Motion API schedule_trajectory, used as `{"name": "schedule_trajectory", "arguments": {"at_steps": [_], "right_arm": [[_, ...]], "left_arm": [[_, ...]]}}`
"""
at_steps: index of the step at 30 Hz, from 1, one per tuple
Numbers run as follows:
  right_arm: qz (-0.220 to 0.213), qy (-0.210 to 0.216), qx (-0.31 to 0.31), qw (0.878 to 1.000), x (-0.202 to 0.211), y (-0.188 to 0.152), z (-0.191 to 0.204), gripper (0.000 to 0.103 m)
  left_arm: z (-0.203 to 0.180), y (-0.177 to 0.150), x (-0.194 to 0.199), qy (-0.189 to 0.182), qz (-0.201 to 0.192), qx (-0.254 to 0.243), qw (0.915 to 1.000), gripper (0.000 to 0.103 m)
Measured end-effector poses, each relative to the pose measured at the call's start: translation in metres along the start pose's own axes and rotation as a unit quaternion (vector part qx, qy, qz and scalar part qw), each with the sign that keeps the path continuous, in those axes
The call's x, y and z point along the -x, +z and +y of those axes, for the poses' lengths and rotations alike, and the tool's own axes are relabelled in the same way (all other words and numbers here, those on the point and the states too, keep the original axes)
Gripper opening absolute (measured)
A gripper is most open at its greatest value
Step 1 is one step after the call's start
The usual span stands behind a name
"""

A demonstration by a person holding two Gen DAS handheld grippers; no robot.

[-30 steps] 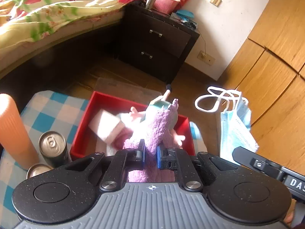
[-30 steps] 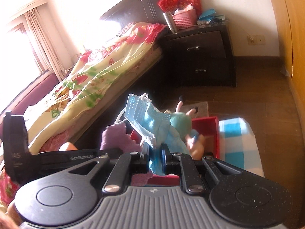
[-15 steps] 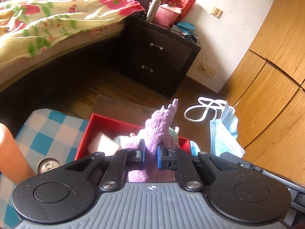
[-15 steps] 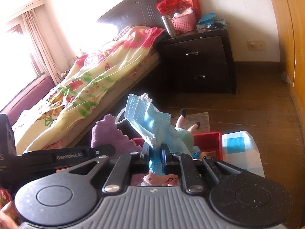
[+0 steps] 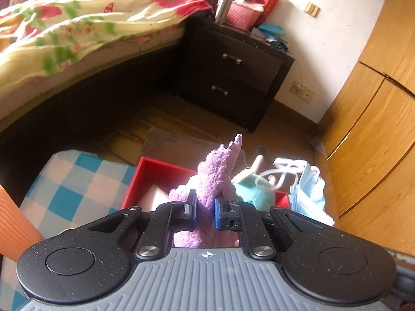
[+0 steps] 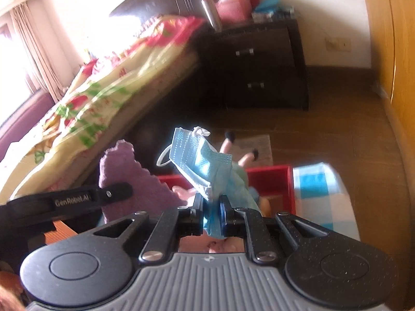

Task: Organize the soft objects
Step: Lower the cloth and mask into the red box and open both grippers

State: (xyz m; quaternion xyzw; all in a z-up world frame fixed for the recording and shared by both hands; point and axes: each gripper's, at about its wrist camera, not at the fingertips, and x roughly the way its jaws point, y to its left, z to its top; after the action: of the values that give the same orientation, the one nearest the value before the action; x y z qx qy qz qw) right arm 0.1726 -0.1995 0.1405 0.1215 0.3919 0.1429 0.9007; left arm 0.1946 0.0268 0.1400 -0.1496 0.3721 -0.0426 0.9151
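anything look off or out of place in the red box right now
Yes: a doll lies upside down in the red box, its legs and black shoes poking up over the far rim. The purple cloth and blue face mask are not in the box, each clamped in a hand-held gripper.

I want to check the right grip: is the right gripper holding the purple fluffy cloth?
No, the right gripper is shut on the blue pleated face mask, while the purple fluffy cloth sits in the left gripper.
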Motion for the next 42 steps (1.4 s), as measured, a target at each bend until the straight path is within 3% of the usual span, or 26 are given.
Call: {"name": "schedule_trajectory", "arguments": {"at_steps": [5,10,12,15,20,33,42], "right_arm": [[0.028,-0.023,-0.009,0.999,-0.020,-0.007,-0.010,0.000],[0.062,-0.018,-0.022,0.998,-0.037,-0.016,-0.015,0.000],[0.071,-0.029,-0.018,0.997,-0.041,-0.019,-0.014,0.004],[0.071,-0.039,-0.017,0.997,-0.040,-0.020,-0.014,0.020],[0.058,-0.046,-0.024,0.997,-0.031,-0.018,-0.017,0.021],[0.037,-0.047,-0.013,0.998,0.002,-0.021,-0.004,0.023],[0.003,-0.077,0.005,0.997,0.017,-0.019,0.000,0.026]], "left_arm": [[0.007,0.000,-0.011,0.021,0.003,-0.001,0.9998,0.012],[0.007,-0.003,-0.023,0.041,0.012,-0.014,0.9990,0.020],[0.006,-0.004,-0.024,0.043,0.012,-0.019,0.9988,0.034],[0.002,-0.005,-0.022,0.048,0.005,-0.027,0.9985,0.041],[-0.003,-0.006,-0.011,0.050,-0.002,-0.035,0.9981,0.056],[-0.003,-0.022,0.022,0.070,0.008,-0.062,0.9956,0.059],[-0.001,-0.035,0.026,0.073,0.019,-0.065,0.9950,0.061]]}}
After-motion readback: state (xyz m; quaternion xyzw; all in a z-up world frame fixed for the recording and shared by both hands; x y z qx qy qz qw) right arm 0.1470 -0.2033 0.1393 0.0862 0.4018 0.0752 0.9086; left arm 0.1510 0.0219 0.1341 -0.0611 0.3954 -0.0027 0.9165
